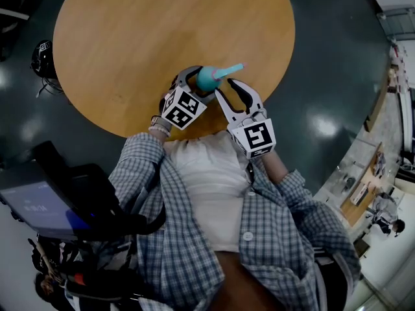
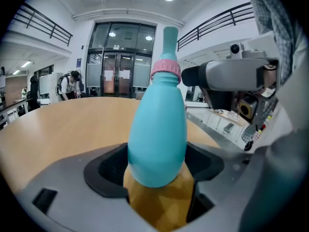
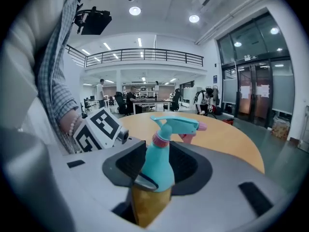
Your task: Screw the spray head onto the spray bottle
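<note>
Looking from the left, my left gripper (image 1: 196, 85) is clamped on the teal spray bottle (image 2: 158, 134), its base hidden behind the jaws; the opaque wall hides any contents. The spray head (image 3: 176, 125) sits on its pink collar (image 2: 165, 70). Just right, my right gripper (image 1: 237, 94) hovers, jaws apart, above the near edge of the round table (image 1: 149, 31).

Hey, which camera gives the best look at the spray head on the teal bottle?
The right gripper view: the spray head shows side-on, with nozzle, trigger and pink collar. The left gripper view sees it end-on, only a narrow stem above the collar. The head view shows it small, from above.
</note>
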The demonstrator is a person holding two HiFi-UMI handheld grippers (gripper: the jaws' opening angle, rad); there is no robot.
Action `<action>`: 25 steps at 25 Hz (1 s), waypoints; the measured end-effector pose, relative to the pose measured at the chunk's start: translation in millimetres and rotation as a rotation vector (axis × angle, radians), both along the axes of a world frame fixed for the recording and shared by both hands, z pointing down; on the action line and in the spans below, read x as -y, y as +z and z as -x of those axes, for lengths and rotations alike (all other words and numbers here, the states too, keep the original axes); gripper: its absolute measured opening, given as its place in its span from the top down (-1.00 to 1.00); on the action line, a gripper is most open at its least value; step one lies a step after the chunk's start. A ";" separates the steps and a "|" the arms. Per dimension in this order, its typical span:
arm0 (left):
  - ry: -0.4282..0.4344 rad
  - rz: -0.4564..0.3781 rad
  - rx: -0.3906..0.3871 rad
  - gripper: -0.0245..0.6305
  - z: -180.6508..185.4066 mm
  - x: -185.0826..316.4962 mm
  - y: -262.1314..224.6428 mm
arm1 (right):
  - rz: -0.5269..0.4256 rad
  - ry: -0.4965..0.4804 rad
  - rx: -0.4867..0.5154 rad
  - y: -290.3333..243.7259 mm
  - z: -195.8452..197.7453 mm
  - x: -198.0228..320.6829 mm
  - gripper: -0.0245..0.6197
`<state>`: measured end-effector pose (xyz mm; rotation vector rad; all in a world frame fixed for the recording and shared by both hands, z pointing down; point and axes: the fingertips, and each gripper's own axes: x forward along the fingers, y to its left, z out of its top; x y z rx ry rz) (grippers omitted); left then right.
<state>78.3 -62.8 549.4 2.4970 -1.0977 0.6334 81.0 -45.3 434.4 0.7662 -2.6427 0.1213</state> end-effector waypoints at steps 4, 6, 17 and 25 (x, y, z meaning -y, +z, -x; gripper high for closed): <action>0.009 -0.003 -0.003 -0.19 2.9 -0.4 0.3 | -0.049 -0.069 -0.042 -11.9 -8.0 -2.4 0.49; 0.013 -0.005 -0.006 -0.19 3.5 -0.5 -0.3 | -0.086 -0.087 -0.073 -20.0 -14.0 4.7 0.49; 0.026 -0.004 -0.012 -0.19 4.7 3.4 2.7 | -0.206 -0.477 -0.286 -27.6 -18.4 52.3 0.44; 0.072 -0.008 -0.018 -0.19 6.5 -1.7 6.2 | 0.036 -0.545 -0.202 -3.2 -27.6 47.8 0.44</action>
